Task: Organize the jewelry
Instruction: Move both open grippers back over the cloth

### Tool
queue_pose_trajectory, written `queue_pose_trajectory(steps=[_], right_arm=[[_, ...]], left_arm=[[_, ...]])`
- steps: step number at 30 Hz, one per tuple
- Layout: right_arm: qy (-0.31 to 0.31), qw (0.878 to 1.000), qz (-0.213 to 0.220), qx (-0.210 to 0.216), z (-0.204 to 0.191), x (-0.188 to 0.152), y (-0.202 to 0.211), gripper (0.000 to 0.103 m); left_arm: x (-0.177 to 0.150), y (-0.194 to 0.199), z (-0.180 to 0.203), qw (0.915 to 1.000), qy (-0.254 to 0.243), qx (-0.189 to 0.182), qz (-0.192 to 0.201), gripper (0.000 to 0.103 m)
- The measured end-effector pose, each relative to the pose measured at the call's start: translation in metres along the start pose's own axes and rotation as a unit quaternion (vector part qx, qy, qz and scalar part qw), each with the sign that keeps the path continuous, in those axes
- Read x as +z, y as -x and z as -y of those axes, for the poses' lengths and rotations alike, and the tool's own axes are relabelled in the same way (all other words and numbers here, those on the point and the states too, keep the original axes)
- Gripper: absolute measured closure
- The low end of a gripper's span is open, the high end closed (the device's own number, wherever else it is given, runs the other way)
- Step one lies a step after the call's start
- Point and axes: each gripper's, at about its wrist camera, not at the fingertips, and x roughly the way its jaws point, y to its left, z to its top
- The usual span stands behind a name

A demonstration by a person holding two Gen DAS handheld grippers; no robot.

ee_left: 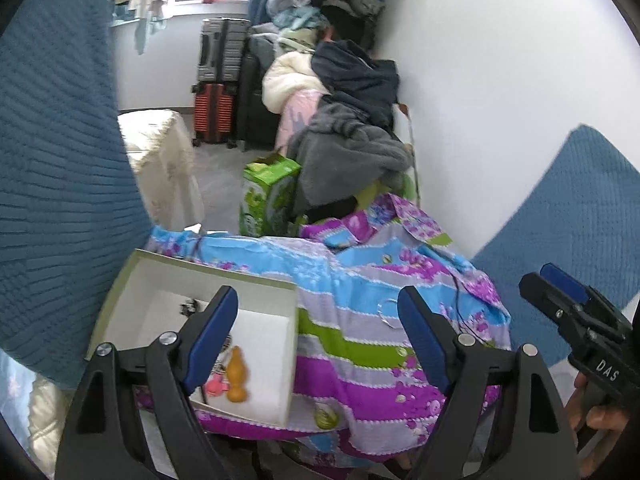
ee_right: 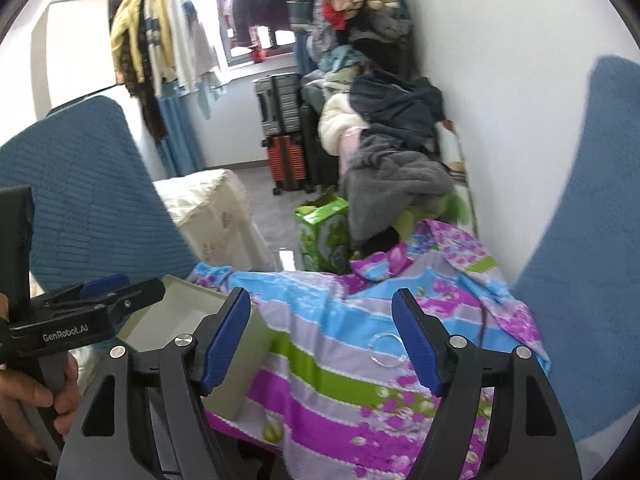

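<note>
Floral cloth (ee_right: pixel 320 360) in purple, blue, green and grey stripes covers the work surface across the lower middle of both views. An open white box (ee_left: pixel 276 336) sits at its lower left; inside, in the left wrist view, lie an orange gourd-shaped charm (ee_left: pixel 236 376), a pink trinket (ee_left: pixel 214 388) and a small dark piece (ee_left: pixel 190 306). A clear ring-shaped bangle (ee_right: pixel 386 350) lies flat on the cloth, right of centre, well apart from the box; a thin dark cord (ee_left: pixel 460 308) runs just beside it.

Both tools hold nothing. The left gripper (ee_left: pixel 318 338) has its blue-padded fingers spread wide, above the box's right edge. The right gripper (ee_right: pixel 320 344) is equally wide open, with the bangle just beside its right-hand finger.

Judging by this, some jewellery is already boxed and the bangle comes next: the right gripper would need to lower around its rim, close gently, then carry it left to the box. Being thin and flat on soft fabric, it may slip.

Behind, at upper centre: stacked suitcases (ee_right: pixel 280 128), heaped clothes (ee_right: pixel 392 128), a green carton (ee_right: pixel 324 232), hanging garments by a window, white wall, blue chair backs at both sides.
</note>
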Motion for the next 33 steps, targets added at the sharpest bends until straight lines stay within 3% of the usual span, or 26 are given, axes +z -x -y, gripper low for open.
queue_pose_trajectory(steps=[11, 16, 18, 26, 33], right_arm=[[-0.051, 0.995, 0.0, -0.085, 0.074, -0.037, 0.026, 0.032], [-0.07, 0.991, -0.014, -0.11, 0.103, -0.064, 0.023, 0.043], [-0.078, 0.99, -0.029, -0.116, 0.113, -0.08, 0.019, 0.052], [-0.111, 0.983, -0.069, -0.125, 0.14, -0.136, 0.002, 0.061], [-0.124, 0.978, -0.107, -0.128, 0.157, -0.176, -0.018, 0.066]], left_arm=[[-0.02, -0.039, 0.05, 0.9972, -0.038, -0.057, -0.029, 0.021], [-0.035, -0.066, 0.066, 0.9947, -0.037, -0.083, -0.048, 0.022], [-0.041, -0.081, 0.071, 0.9934, -0.035, -0.092, -0.06, 0.022], [-0.059, -0.123, 0.09, 0.9909, -0.052, -0.093, -0.082, 0.023], [-0.069, -0.173, 0.103, 0.9882, -0.068, -0.085, -0.108, 0.038]])
